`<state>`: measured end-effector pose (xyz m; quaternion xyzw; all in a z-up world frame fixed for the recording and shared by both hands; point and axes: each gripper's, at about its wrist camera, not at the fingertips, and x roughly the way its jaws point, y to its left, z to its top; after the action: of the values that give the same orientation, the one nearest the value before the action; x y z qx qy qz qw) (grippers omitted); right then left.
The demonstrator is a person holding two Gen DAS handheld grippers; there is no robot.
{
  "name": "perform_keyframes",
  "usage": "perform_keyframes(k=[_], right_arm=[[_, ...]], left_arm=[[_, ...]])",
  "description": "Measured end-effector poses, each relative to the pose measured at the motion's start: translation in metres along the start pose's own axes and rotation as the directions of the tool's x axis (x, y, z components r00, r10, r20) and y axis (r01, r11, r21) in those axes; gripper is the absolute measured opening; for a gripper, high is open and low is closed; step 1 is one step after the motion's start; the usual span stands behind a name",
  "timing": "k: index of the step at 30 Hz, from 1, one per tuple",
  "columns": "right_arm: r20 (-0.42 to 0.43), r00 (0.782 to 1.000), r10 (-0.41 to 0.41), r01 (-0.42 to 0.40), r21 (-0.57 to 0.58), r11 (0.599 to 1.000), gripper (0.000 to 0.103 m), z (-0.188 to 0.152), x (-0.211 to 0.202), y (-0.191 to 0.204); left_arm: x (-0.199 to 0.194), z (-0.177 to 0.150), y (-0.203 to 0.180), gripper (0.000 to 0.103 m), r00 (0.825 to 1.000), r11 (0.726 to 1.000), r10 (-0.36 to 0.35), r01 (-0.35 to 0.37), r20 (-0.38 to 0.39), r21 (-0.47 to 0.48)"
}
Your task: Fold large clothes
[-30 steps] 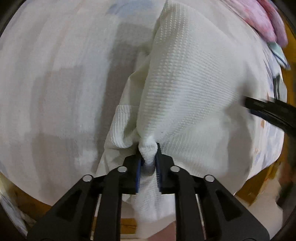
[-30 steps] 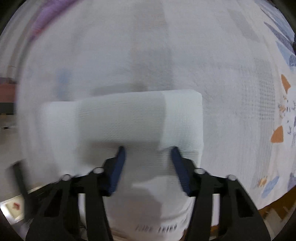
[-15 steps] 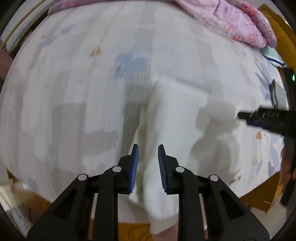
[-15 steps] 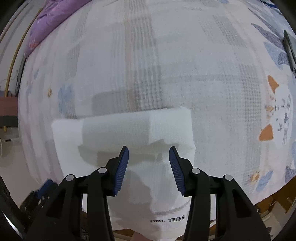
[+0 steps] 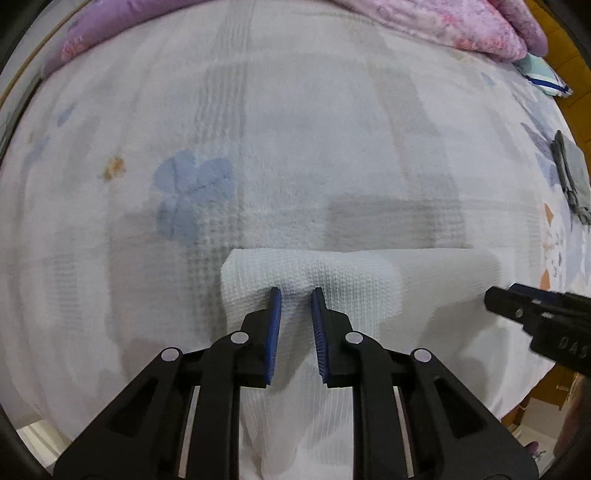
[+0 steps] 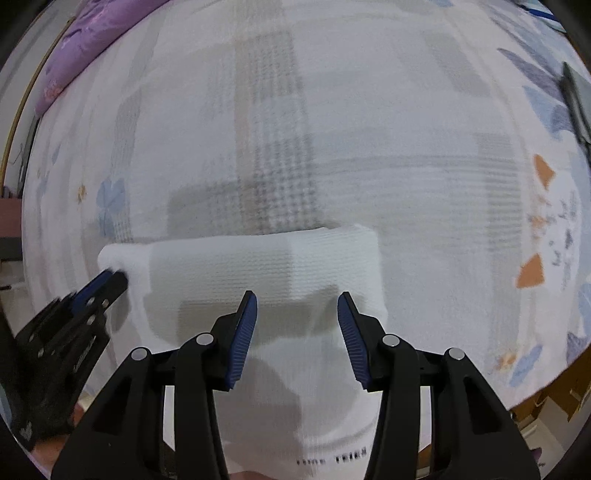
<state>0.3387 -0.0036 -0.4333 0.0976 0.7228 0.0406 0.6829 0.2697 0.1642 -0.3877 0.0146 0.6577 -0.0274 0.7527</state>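
Left wrist view: the left gripper a second ago had a bunched edge of the white garment pinched between its fingers; it has since let go, and its fingers now stand a narrow gap apart with nothing clamped, having just closed in a little on empty air. They hang over the left end of the garment, which lies as a folded band on the bed, near its front edge. The right gripper shows at the right edge, over the band's other end. A pink quilt lies at the far side, well apart. Right wrist view: the right gripper hovers with its fingers moderately open and empty, above the folded garment; a printed line of text shows on the lower layer. The left gripper is beside the band's left end. Judgement: the fold has been laid and released; the next fold, or a smoothing pass, remains.
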Motion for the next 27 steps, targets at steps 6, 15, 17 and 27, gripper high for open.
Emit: perform_keyframes(k=[6,15,17,27], right_arm=[[-0.045,0.998,-0.035,0.038,0.078,0.996,0.044,0.017,0.03,0.0],[-0.093,0.994,-0.054,0.05,-0.044,0.998,0.045,-0.016,0.018,0.007],[-0.073,0.992,-0.099,0.09,-0.113,0.989,0.045,-0.043,0.017,0.012],[-0.114,0.981,-0.155,0.13,-0.2,0.971,0.045,-0.185,0.045,0.0]], left_arm=[[0.027,0.009,0.008,0.018,0.999,0.999,-0.039,0.039,-0.02,0.004],[0.006,-0.035,0.018,0.018,0.996,0.999,-0.044,0.041,-0.083,-0.034],[0.016,-0.064,0.023,0.018,0.99,0.998,-0.041,0.034,-0.134,-0.051],[0.009,-0.166,0.012,0.019,0.983,0.997,0.026,-0.038,-0.181,-0.063]])
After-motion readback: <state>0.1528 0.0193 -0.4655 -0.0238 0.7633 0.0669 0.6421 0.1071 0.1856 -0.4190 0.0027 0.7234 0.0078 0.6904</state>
